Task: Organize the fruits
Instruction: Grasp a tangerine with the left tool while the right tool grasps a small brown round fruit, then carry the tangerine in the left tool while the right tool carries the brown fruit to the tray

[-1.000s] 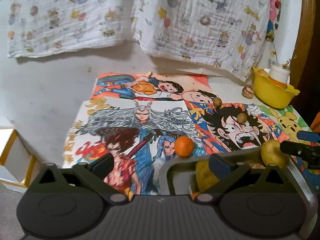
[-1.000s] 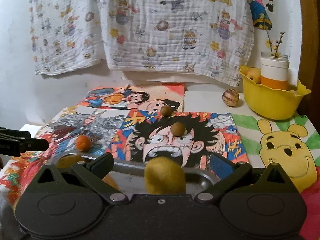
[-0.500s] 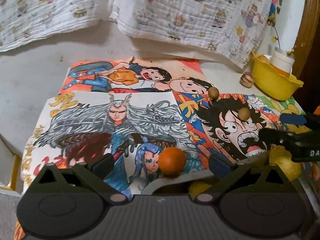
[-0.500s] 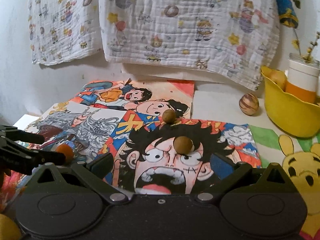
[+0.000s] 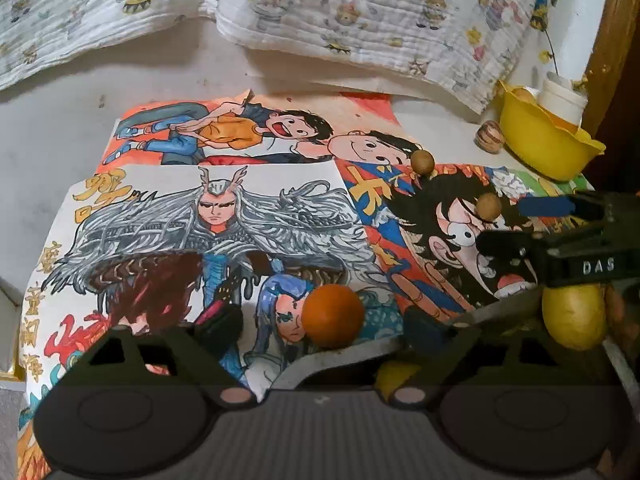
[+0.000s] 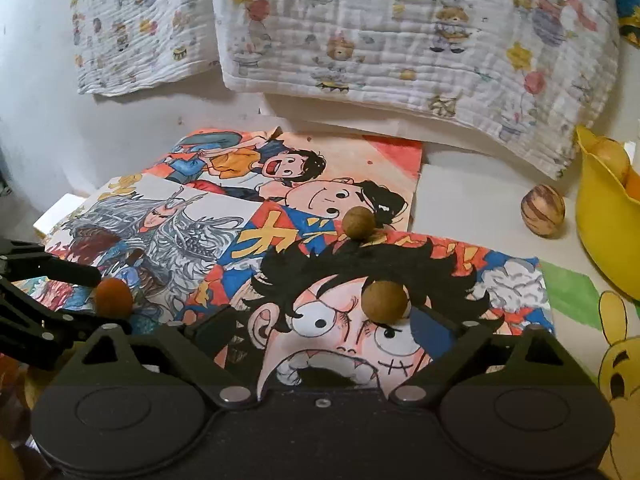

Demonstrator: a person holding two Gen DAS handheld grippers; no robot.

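Note:
A small orange (image 5: pixel 332 316) lies on the drawings by the rim of a metal tray (image 5: pixel 340 356). My left gripper (image 5: pixel 322 326) straddles the orange with its jaws closing; the pads stand clear of it. A yellow fruit (image 5: pixel 574 316) rests in the tray at the right. In the right wrist view a brown round fruit (image 6: pixel 386 302) sits on the shouting-face drawing. My right gripper (image 6: pixel 324 326) has it between its closing jaws, near the right finger and untouched. A second brown fruit (image 6: pixel 360 222) lies farther back.
A yellow bowl (image 6: pixel 600 232) holding fruit and a white cup stands at the back right, with a striped ball (image 6: pixel 543 211) beside it. Cartoon drawings (image 5: pixel 216 216) cover the table. A printed cloth (image 6: pixel 400 40) hangs on the wall behind.
Both grippers moved forward and lower over the table. The left one came up around the orange; the right one passed the tray and reached the brown fruit. Both pairs of jaws have narrowed slightly.

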